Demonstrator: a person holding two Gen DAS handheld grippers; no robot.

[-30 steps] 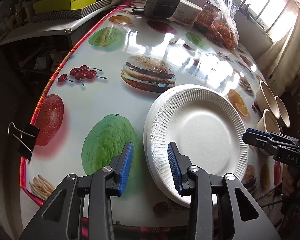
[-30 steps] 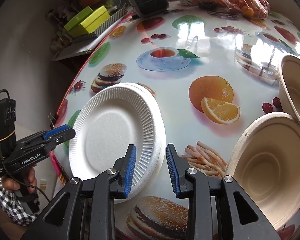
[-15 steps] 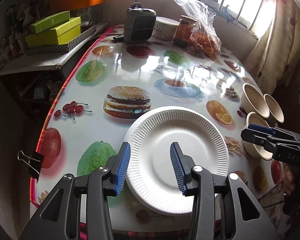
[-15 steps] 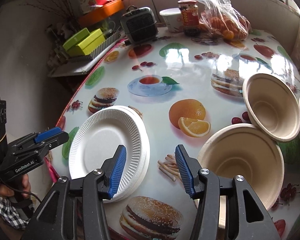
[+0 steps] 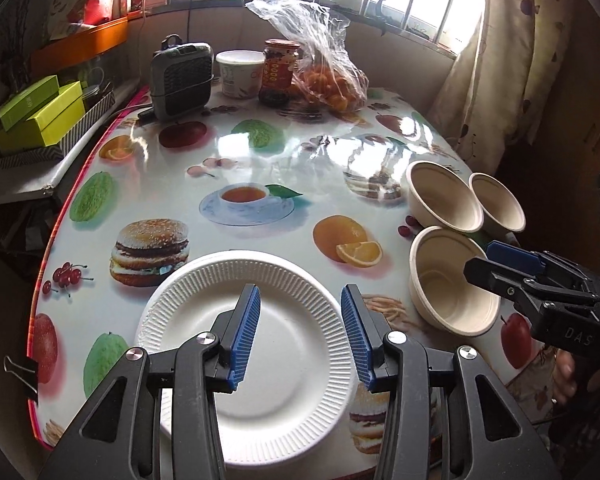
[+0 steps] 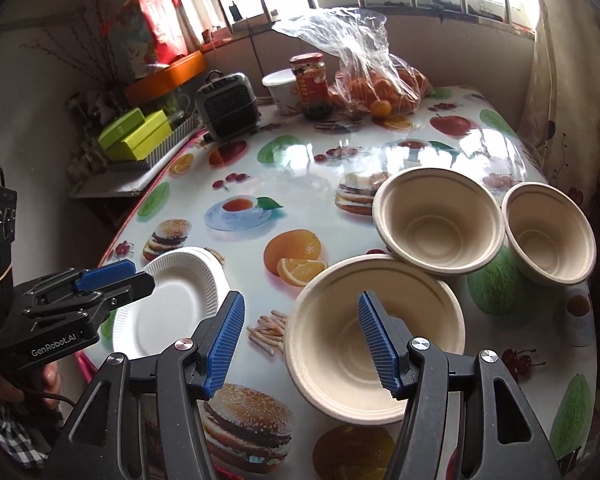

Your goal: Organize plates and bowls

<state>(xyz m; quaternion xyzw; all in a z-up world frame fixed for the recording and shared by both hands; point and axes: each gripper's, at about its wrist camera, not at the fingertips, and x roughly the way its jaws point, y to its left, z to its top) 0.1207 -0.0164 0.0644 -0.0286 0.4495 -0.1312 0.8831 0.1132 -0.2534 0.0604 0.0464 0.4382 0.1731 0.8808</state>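
While the left gripper [image 5: 300, 336] is hovering agape and empty over the stacked white plates [image 5: 296, 344] at the table's [image 5: 300, 160] near edge, the right gripper [image 6: 300, 340] is spreading wide, empty, above the nearest of three beige bowls [image 6: 340, 344].
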